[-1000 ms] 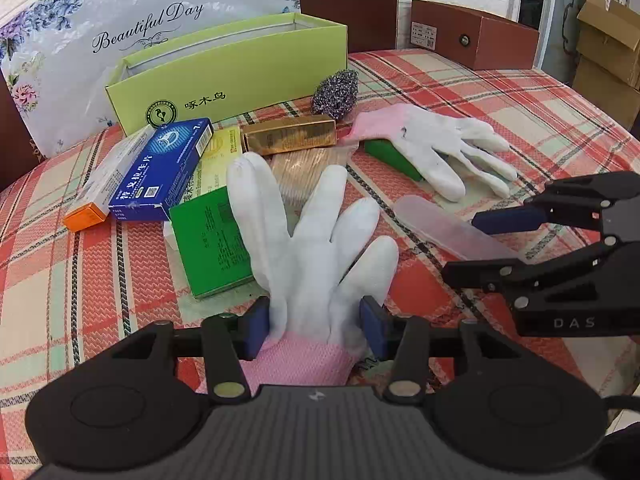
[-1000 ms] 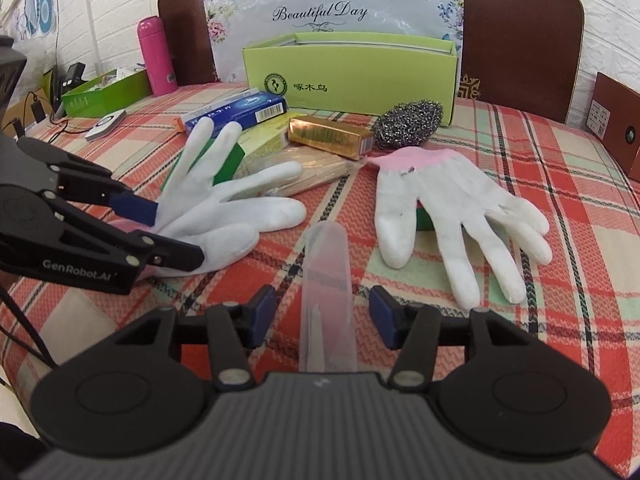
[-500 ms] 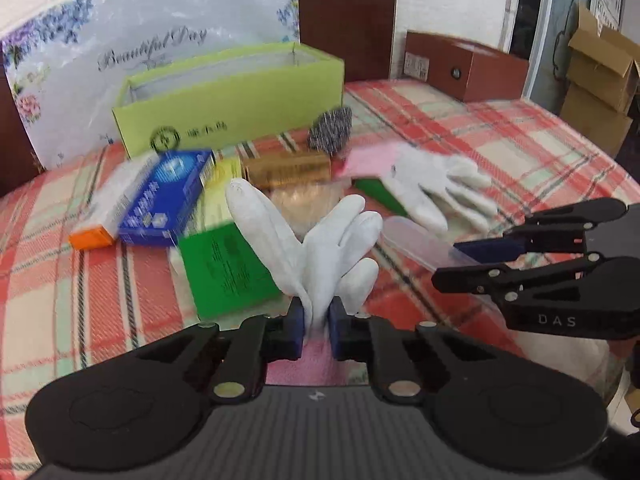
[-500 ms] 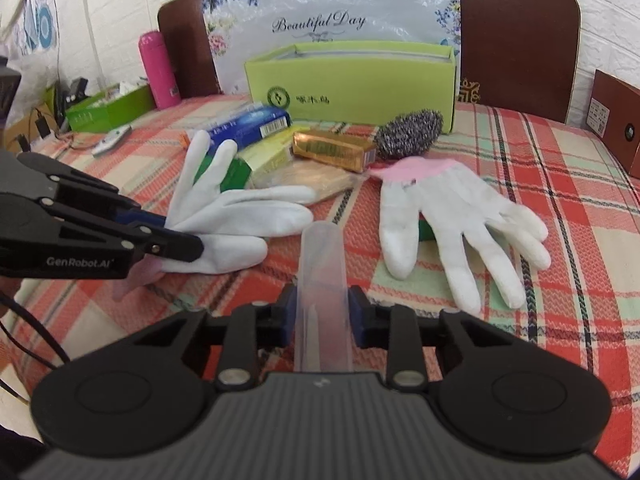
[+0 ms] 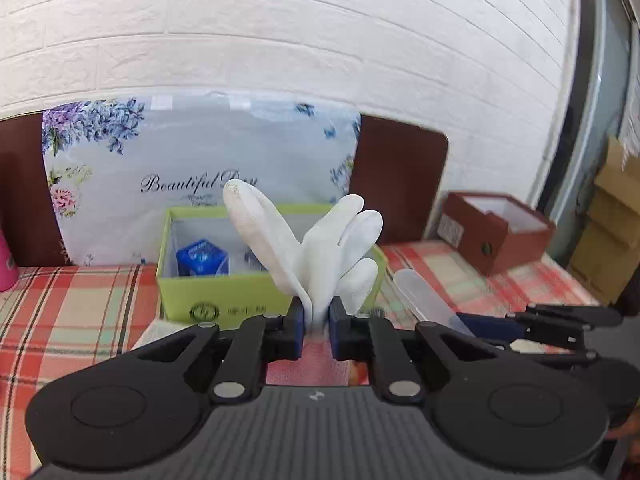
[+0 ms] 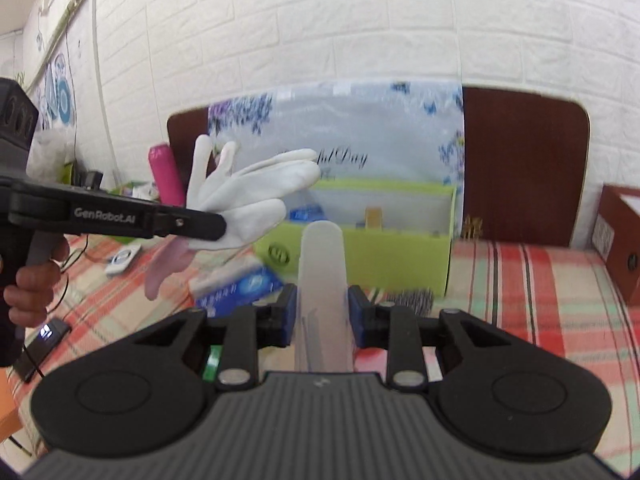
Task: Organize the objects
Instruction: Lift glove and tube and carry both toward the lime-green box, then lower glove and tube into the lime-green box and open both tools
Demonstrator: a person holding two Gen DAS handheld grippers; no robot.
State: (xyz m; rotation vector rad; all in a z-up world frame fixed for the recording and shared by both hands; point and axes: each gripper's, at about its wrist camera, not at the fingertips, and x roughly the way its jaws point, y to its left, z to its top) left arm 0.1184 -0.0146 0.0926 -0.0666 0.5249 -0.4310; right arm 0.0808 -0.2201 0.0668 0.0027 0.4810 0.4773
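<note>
- While the left gripper (image 5: pixel 316 330) is seen from its own wrist camera, its jaws are pressed together on a white glove (image 5: pixel 320 248) near the pink cuff, and the glove fingers stand up and spread above the jaws.
- Beyond the jaws stands an open green box (image 5: pixel 224 292) on the checked tablecloth (image 5: pixel 72 304), with a blue carton (image 5: pixel 202 258) inside it.
- To the right of the jaws the right gripper (image 5: pixel 480 326) holds a translucent plastic case (image 5: pixel 424 298), which points toward the green box.
- From the right wrist camera, the right gripper (image 6: pixel 322 316) has its jaws closed on the translucent plastic case (image 6: pixel 322 264); the case sticks out forward between them.
- Left of these jaws the left gripper (image 6: pixel 218 226) holds the white glove (image 6: pixel 244 196) in the air, and a person's hand (image 6: pixel 34 284) grips its handle.
- Ahead of the jaws is the green box (image 6: pixel 380 256); a blue and white carton (image 6: pixel 240 282) lies on the cloth to the front left, partly blurred.
</note>
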